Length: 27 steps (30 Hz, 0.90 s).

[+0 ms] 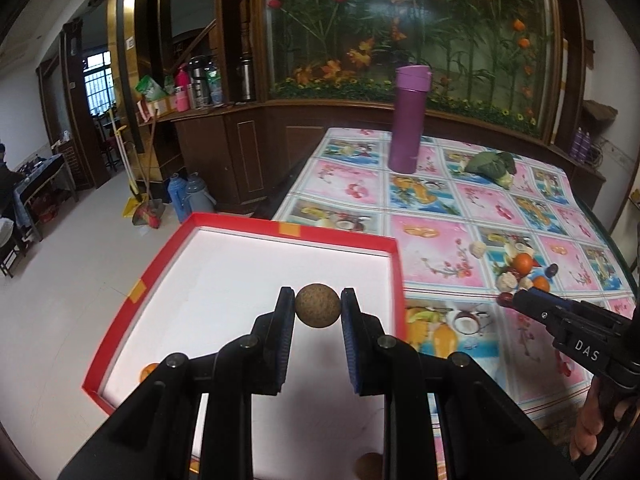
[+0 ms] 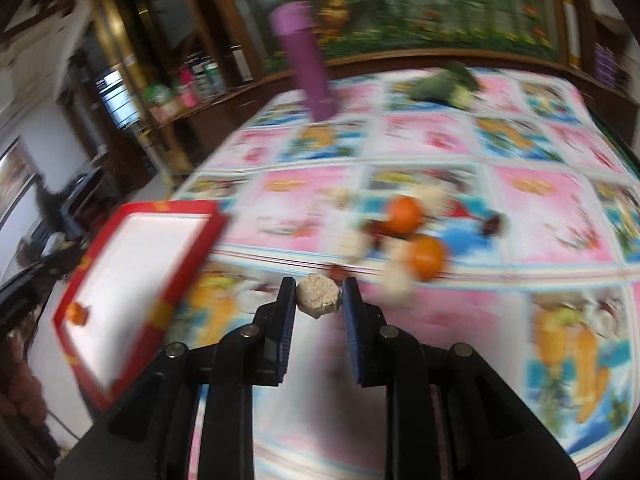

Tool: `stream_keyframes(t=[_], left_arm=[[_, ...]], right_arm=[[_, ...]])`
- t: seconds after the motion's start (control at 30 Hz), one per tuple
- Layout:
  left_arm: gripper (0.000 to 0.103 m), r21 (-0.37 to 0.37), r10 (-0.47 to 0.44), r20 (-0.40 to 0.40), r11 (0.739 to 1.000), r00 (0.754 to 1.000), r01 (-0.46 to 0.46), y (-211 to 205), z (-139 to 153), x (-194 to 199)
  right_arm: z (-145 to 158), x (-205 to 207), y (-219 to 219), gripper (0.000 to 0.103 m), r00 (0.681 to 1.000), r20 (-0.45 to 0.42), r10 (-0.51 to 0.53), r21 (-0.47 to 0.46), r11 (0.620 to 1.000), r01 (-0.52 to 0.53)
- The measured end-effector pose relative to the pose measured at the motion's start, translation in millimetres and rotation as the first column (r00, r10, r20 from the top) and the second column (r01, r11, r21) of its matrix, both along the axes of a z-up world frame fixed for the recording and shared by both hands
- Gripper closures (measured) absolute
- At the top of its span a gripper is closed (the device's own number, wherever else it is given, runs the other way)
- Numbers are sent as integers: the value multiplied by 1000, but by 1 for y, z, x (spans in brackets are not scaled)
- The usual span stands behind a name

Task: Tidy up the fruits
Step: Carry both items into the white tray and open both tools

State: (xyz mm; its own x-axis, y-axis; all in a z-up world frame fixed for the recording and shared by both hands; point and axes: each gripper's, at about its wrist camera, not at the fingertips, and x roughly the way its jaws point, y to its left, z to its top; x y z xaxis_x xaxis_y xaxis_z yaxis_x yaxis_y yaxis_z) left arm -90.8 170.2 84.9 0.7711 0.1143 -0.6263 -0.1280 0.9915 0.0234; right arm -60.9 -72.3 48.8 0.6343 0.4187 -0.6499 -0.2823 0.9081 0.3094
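My left gripper (image 1: pixel 318 306) is shut on a round brown fruit (image 1: pixel 318 305) and holds it over the red-rimmed white tray (image 1: pixel 394 272). An orange fruit (image 1: pixel 147 372) and another brown fruit (image 1: pixel 370 465) lie in the tray, partly hidden by my gripper. My right gripper (image 2: pixel 318 295) is shut on a pale knobbly fruit (image 2: pixel 318 294) above the table. Behind it lie two oranges (image 2: pixel 404 210) (image 2: pixel 427 256), pale fruits (image 2: pixel 396 284) and dark red ones (image 2: pixel 493 224). The right gripper's fingers also show in the left wrist view (image 1: pixel 528 300), beside that fruit pile (image 1: pixel 523 264). The right wrist view is blurred.
A purple flask (image 1: pixel 408 120) stands at the table's far side, with a leafy green vegetable (image 1: pixel 490 166) to its right. The tray overhangs the table's left edge (image 1: pixel 296 184); floor lies below. A wooden cabinet runs behind the table.
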Motion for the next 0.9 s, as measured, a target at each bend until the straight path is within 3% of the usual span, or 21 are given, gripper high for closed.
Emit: stream_keyframes(t=[0.17, 0.4, 0.67, 0.9], left_arm=[[81, -11, 44, -6, 999, 999, -44, 27, -6, -2], [81, -18, 112, -49, 993, 993, -113, 68, -24, -4], [81, -24, 156, -89, 987, 984, -159, 96, -39, 1], [81, -8, 165, -131, 986, 978, -167, 96, -50, 16]], right_arm=[[23, -1, 65, 77, 991, 26, 131, 26, 991, -132], [24, 1, 133, 77, 973, 18, 228, 5, 974, -228], [7, 18, 176, 77, 962, -61, 265, -20, 964, -266], [-10, 23, 198, 77, 949, -122, 290, -42, 954, -297]])
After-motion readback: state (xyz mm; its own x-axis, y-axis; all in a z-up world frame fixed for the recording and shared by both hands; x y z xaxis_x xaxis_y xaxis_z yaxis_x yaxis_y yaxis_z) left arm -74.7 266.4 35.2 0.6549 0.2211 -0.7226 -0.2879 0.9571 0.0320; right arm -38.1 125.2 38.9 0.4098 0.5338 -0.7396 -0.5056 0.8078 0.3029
